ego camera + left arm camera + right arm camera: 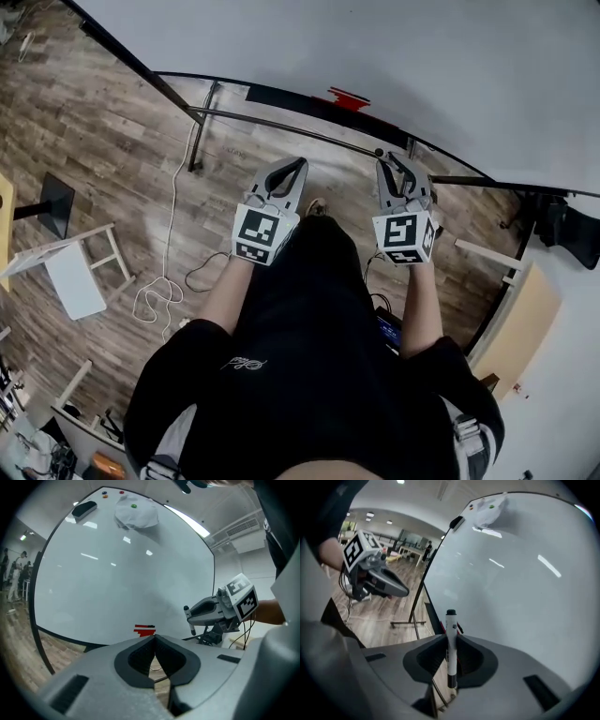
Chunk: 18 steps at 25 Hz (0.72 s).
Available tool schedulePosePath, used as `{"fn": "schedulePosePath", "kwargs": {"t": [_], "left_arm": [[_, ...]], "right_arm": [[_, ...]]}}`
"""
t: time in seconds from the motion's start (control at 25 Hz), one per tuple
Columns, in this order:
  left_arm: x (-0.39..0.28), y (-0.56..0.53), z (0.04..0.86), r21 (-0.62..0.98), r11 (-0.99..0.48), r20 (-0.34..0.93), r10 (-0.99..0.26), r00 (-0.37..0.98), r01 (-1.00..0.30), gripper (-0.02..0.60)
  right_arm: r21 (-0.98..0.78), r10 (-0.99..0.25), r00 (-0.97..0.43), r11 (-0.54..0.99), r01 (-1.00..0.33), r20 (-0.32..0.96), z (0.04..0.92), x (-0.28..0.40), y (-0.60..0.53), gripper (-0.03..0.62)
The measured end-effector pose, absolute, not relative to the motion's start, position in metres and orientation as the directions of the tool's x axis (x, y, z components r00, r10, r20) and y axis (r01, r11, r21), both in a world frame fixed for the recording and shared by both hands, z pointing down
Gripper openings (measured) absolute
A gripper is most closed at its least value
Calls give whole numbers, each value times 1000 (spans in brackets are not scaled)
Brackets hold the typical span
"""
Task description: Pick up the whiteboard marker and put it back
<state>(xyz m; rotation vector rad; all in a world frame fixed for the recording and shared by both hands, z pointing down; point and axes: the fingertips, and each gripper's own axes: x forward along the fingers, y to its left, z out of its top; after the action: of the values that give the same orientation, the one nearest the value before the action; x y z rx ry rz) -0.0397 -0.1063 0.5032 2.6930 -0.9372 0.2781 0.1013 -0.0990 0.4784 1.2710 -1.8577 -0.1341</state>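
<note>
Lower centre of the right gripper view: right gripper point(451, 638) clamped on the whiteboard marker point(451, 620). Marker runs up the frame between the pads, white barrel, black cap at the top end, clear of the jaw tips. Whiteboard point(525, 573) fills the right and upper part of that view; the cap sits near the board's lower edge, contact cannot be judged.

Left gripper view, lower centre: left gripper point(154, 637) has its jaws together, tips meeting, nothing between them. Red marks point(144, 629) on the board sit just above the tips. Eraser point(84, 509) at upper left of the board, a white sheet point(137, 515) beside it at top centre.

Head view: both grippers held out side by side at mid-frame, left gripper point(292, 167) and right gripper point(392, 167) well apart, both pointing toward the whiteboard point(375, 47) across the top. Wood floor point(94, 141) at left.
</note>
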Motion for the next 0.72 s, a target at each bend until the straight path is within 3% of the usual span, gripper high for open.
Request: {"fn": "schedulePosePath", "kwargs": {"t": [0.36, 0.72], "left_arm": [[-7, -135, 533, 250, -714, 308, -582, 753, -654, 7], [4, -157, 557, 248, -630, 400, -625, 670, -736, 8]], "right_arm": [[570, -683, -51, 646, -507, 729, 546, 120, -132, 54], [468, -570, -91, 747, -471, 817, 616, 146, -158, 54]]}}
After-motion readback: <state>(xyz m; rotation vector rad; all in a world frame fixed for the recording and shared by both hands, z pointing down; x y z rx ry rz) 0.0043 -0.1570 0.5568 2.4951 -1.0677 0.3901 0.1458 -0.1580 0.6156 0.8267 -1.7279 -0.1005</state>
